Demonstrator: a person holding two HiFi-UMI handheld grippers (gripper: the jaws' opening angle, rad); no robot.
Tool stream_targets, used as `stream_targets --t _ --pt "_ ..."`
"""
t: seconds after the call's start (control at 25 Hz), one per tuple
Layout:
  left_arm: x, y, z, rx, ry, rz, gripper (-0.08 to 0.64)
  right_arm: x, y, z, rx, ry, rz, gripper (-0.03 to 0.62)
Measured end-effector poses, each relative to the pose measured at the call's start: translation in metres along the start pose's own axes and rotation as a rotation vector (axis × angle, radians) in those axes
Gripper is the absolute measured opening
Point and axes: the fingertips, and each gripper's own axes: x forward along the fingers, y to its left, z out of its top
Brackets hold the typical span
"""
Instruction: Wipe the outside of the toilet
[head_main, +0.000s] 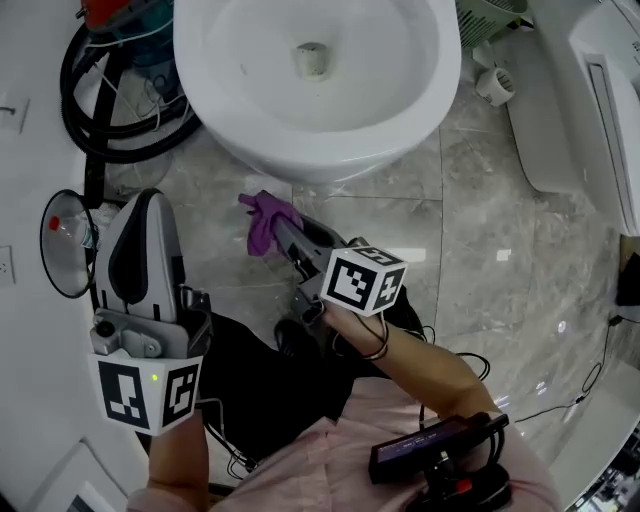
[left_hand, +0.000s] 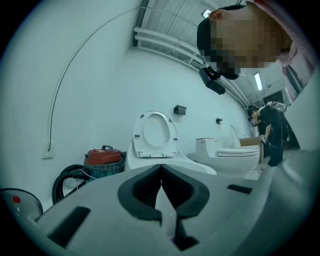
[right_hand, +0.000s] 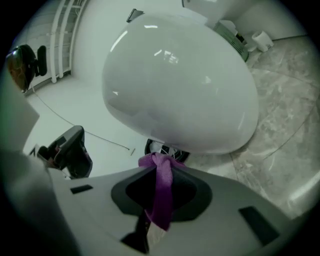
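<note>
— Below the toilet's (head_main: 420, 110) front curve: what goes down for the right gripper (head_main: 283, 238)?
— Its jaws are clamped on a purple cloth (head_main: 262, 220). Head view puts the cloth bunched at the jaw tips, just under the outer wall of the bowl and over the marble floor (head_main: 500, 230). In the right gripper view the cloth (right_hand: 161, 192) runs as a strip up between the jaws and ends in a knot-like wad at the tips of the right gripper (right_hand: 159, 172).
— Is the cloth in contact with the porcelain?
— Cannot tell. The toilet (right_hand: 180, 85) fills the upper part of that view, its rounded underside right above the wad; the wad sits at the bowl's lower edge, but no view settles whether they touch.
— And the left gripper (head_main: 150, 200)?
— Off to the toilet's left and well back from the bowl, pointing up. In its own view the left gripper (left_hand: 161, 172) has its jaws brought together at the tips with nothing between them.
— What does that view show past the jaws?
— The toilet (left_hand: 155, 145) with its seat and lid raised against the white wall, and a red vacuum cleaner (left_hand: 102, 157) directly to its left with a black hose (left_hand: 70, 177) coiled beside it. Head view has the vacuum cleaner (head_main: 120, 15) and hose (head_main: 85, 110) at the toilet's left as well.
</note>
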Motion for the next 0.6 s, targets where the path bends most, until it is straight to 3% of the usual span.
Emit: stream_targets --t 0.24,0.6 --pt "-0.009 0.017 -0.008 0.015 0.030 0.036 0.008 0.047 -0.014 -0.011 0.098 -0.046 0.020 0.066" --pt "-0.021 0.032 -0.013 0.025 0.058 0.083 0.008 0.081 -0.051 -0.028 0.127 -0.046 -0.032 0.066"
